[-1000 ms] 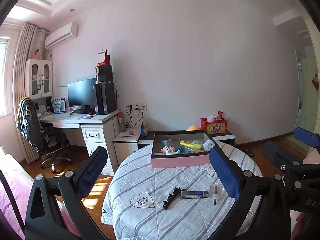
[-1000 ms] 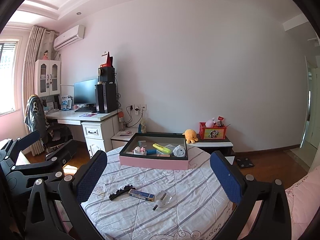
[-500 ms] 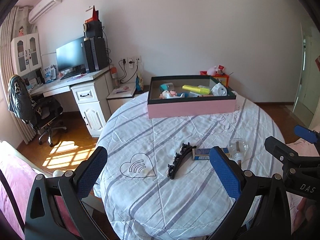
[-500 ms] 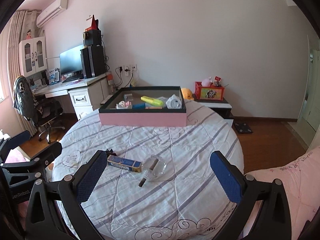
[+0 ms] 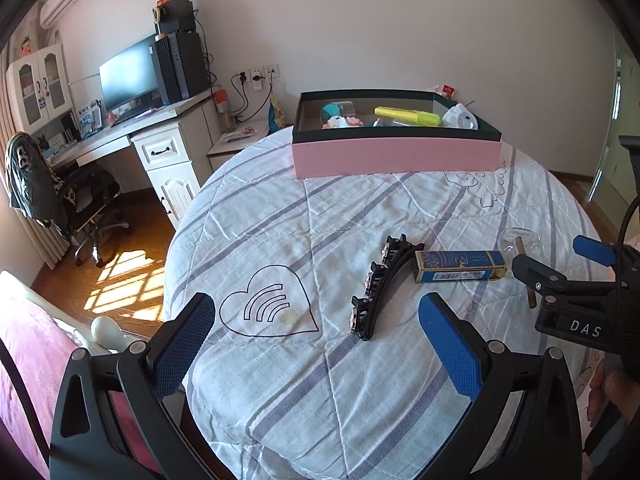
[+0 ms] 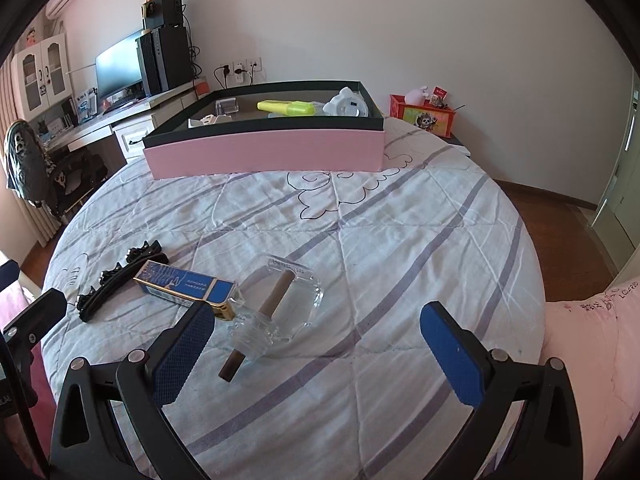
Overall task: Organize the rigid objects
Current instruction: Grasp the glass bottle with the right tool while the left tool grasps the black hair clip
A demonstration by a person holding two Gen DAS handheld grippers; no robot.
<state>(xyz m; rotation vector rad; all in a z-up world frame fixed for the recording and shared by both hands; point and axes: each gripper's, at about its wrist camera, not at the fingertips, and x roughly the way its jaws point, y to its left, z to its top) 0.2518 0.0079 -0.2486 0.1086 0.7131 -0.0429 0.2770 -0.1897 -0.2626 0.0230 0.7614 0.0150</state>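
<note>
Lying ahead of R gripper [image 6: 316, 354]: ashtray [image 6: 280, 304]

walls white | floor [image 5: 132, 276] wood (sunlit patch) | desk [image 5: 160, 120] white | chair [image 5: 80, 200] black

the right gripper [image 5: 560, 268] hides part of the glass ashtray [image 5: 520, 240] in the left wrist view. the pink box [image 6: 264, 152] wall hides the lower parts of its contents. print on the blue carton [image 6: 184, 284] is unreadable.

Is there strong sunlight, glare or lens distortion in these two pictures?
Left wrist view: a bright sunlight patch lies on the wooden floor. Right wrist view: the pink box bows from fisheye distortion and the glass ashtray glints faintly. Both are sharp.
</note>
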